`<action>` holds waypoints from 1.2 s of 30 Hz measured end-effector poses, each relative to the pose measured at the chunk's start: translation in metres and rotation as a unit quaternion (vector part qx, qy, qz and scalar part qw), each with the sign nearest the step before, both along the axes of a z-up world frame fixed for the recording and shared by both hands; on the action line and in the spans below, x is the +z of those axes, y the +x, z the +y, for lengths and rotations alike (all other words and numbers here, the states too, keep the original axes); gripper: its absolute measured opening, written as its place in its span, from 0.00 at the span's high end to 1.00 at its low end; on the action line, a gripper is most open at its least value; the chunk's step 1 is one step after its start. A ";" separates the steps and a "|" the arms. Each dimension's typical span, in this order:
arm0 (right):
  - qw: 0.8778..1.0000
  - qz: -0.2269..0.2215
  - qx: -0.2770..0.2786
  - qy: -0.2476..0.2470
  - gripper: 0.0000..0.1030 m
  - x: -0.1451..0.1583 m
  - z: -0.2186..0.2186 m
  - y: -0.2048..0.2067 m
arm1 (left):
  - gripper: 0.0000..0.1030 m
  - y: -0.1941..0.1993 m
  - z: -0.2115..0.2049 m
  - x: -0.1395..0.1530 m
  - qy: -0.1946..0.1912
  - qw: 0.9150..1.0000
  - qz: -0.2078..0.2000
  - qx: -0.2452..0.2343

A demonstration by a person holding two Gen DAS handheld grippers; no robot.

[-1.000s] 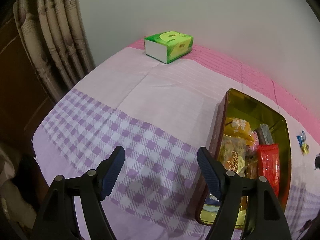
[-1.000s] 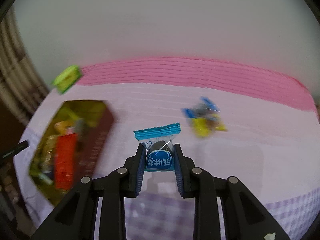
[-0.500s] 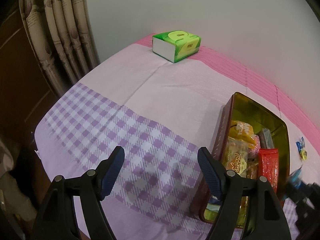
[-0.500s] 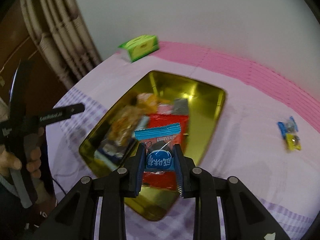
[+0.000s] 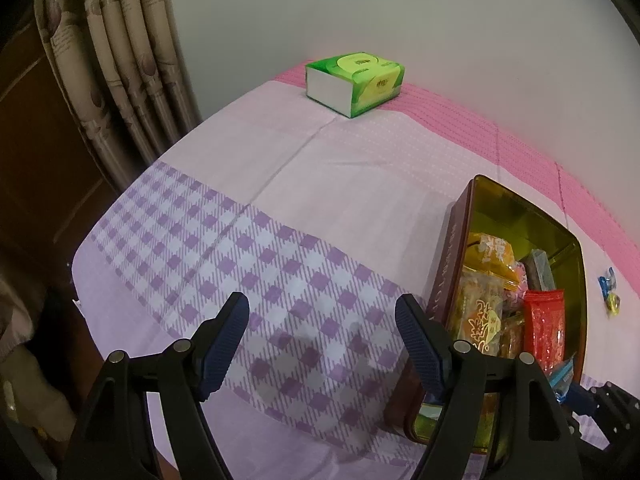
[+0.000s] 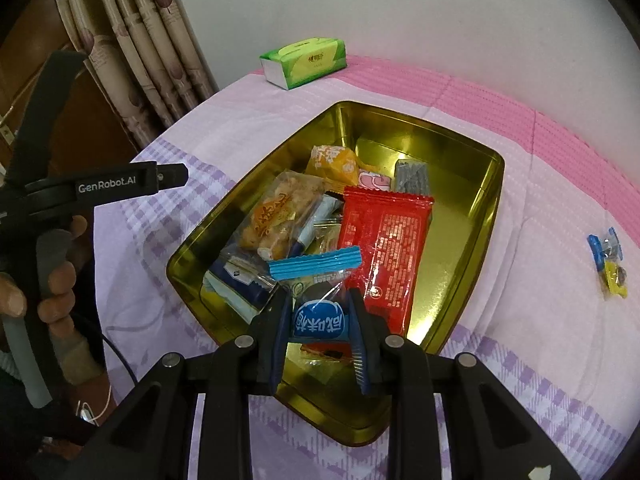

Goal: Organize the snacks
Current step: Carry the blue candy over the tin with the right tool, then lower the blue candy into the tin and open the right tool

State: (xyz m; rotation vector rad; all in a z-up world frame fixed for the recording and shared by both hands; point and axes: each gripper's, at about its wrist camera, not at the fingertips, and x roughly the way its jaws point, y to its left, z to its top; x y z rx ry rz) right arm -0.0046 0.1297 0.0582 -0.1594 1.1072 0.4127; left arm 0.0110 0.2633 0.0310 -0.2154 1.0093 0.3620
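Observation:
My right gripper (image 6: 319, 304) is shut on a blue-wrapped snack (image 6: 318, 314) and holds it over the near end of a gold tin tray (image 6: 472, 240). The tray holds several snack packets, among them a red packet (image 6: 384, 240) and an orange one (image 6: 334, 162). The tray also shows in the left wrist view (image 5: 576, 280) at the right, with the blue snack (image 5: 560, 376) at its near edge. My left gripper (image 5: 322, 340) is open and empty above the checked cloth, left of the tray. Small blue and yellow candies (image 6: 610, 260) lie on the cloth right of the tray.
A green tissue box (image 5: 354, 82) stands at the back of the table by the wall. Curtains (image 5: 120, 60) hang at the left past the table's edge. The cloth (image 5: 280, 220) is lilac with purple checks and a pink band along the wall.
My right gripper has carried the blue snack from the open cloth leftward to above the tray's near end. My left gripper has drawn back a little and stays open.

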 end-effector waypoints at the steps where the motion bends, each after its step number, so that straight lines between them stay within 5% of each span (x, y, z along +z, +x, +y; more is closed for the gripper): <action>1: 1.000 0.000 0.000 0.000 0.75 -0.001 0.001 0.001 | 0.26 0.000 -0.001 0.000 0.003 1.000 0.000 -0.002; 28: 1.000 0.002 -0.011 -0.004 0.72 -0.005 0.001 0.005 | 0.26 0.004 -0.012 -0.002 0.015 1.000 0.009 -0.022; 36: 0.999 -0.018 -0.023 0.015 0.51 0.011 -0.005 0.008 | 0.26 0.004 -0.012 -0.002 0.015 1.000 0.009 -0.023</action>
